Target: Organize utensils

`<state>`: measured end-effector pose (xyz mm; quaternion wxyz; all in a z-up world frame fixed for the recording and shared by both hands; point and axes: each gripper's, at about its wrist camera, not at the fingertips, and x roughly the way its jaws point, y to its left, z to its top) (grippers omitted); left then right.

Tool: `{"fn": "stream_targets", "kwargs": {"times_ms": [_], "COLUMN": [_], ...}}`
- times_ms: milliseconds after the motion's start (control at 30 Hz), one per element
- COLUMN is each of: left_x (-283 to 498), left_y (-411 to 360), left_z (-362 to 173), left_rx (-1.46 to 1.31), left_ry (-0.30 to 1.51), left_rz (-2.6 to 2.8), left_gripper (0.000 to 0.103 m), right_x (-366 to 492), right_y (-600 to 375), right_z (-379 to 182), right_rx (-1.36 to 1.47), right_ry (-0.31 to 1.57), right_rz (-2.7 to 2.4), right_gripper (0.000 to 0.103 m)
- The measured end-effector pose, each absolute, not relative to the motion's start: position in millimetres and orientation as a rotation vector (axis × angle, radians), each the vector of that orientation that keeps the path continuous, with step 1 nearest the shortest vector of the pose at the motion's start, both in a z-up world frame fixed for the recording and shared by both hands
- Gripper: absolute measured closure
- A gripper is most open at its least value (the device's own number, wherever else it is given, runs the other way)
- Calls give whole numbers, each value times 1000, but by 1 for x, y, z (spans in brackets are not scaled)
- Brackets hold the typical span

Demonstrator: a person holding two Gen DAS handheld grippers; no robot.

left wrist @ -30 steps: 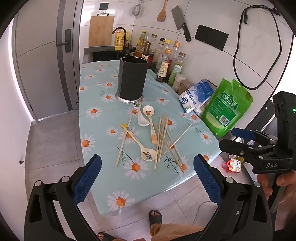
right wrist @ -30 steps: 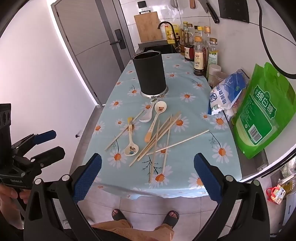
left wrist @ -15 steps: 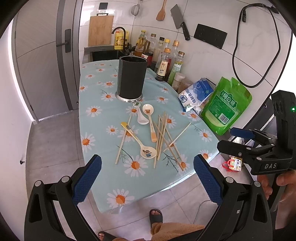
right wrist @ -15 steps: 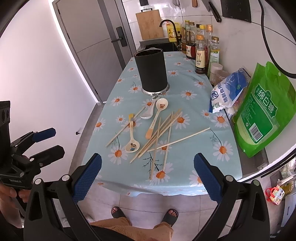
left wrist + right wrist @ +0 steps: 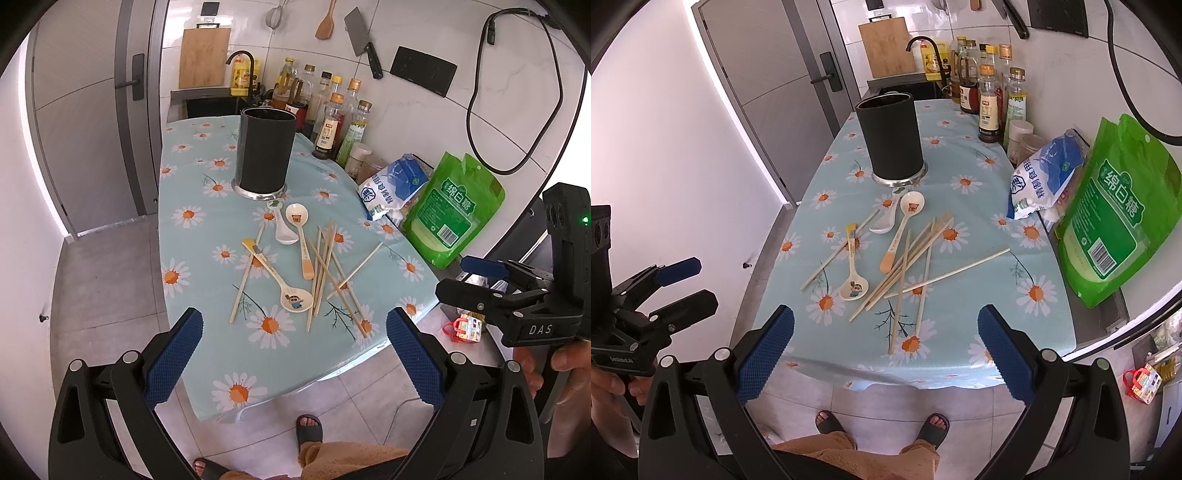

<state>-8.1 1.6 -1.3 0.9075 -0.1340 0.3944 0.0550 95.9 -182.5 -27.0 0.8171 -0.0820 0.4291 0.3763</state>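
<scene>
Across the left wrist view, found the left gripper spread wide and empty at the bottom of the frame over the near table edge, with the chopsticks and three spoons scattered mid-frame on the daisy tablecloth, the black utensil holder upright above them, and the right gripper parted and empty at the right edge. Across the right wrist view, saw the right gripper likewise gaping and empty at the bottom, chopsticks and spoons loose at centre below the holder, a green bag at right, and the left gripper open at the left edge.
</scene>
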Motion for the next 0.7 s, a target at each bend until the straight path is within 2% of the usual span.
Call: {"fn": "stream_targets", "kwargs": {"times_ms": [700], "left_x": [-9], "left_y": [-6], "left_z": [-6], "left_rx": [-278], "left_ry": [806], "left_rz": [138], "left_gripper": [7], "right_x": [99], "right_y": [-186], "right_z": [-29], "right_rx": [-163], "right_ry": [924], "right_rz": [831], "right_gripper": [4]}}
